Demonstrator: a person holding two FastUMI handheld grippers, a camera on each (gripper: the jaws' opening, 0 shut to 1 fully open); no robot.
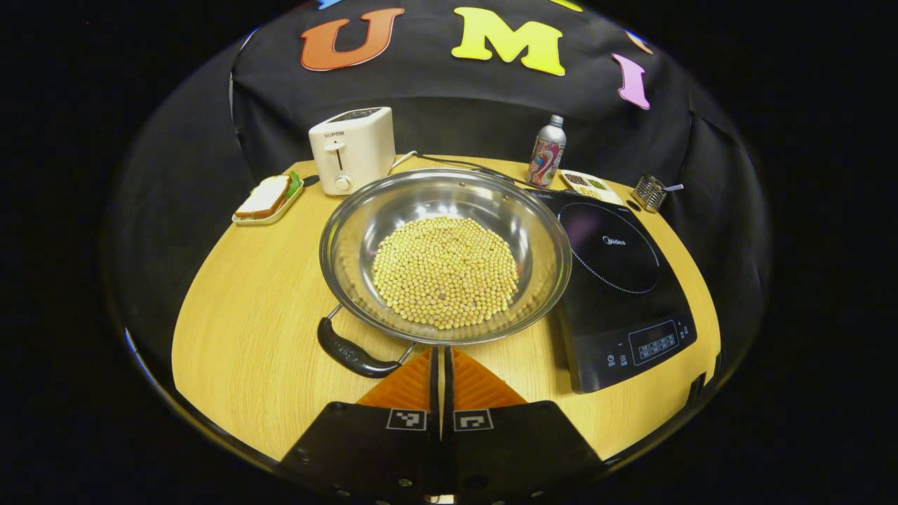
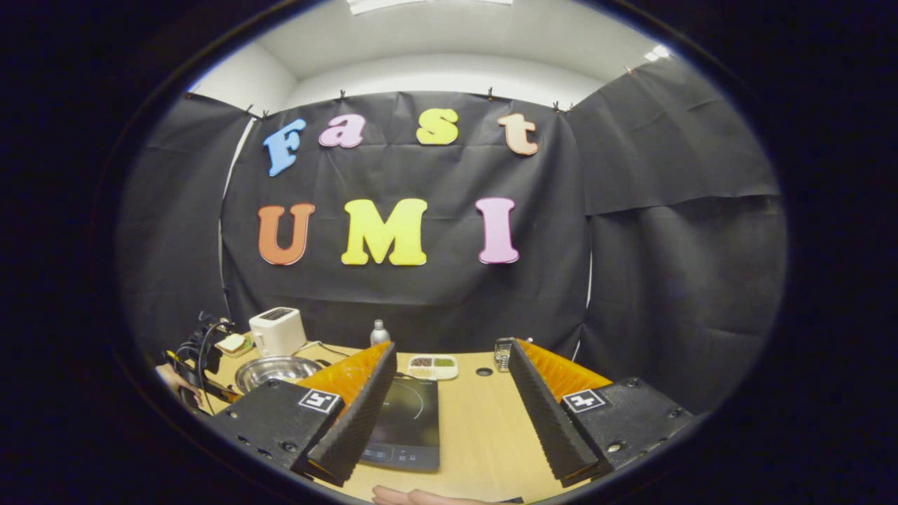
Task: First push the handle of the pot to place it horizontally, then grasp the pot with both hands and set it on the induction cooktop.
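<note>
Pot (image 1: 445,256) sits mid-table, a wide steel pan full of soybeans (image 1: 445,272), its right rim just overlapping the edge of the induction cooktop (image 1: 617,294). Its black handle (image 1: 351,352) sticks out toward you at the lower left, lying at a slant. Your left gripper (image 1: 442,365) has its fingers pinched together with nothing between them, tips right at the pot's near rim, just beside the handle. Your right gripper (image 2: 449,393) is spread wide and holding nothing, hanging over the table (image 2: 477,435) near the cooktop. Behind the pot you've got a white toaster (image 1: 352,149), a sandwich on a tray (image 1: 265,198), and a metal bottle (image 1: 547,152).
</note>
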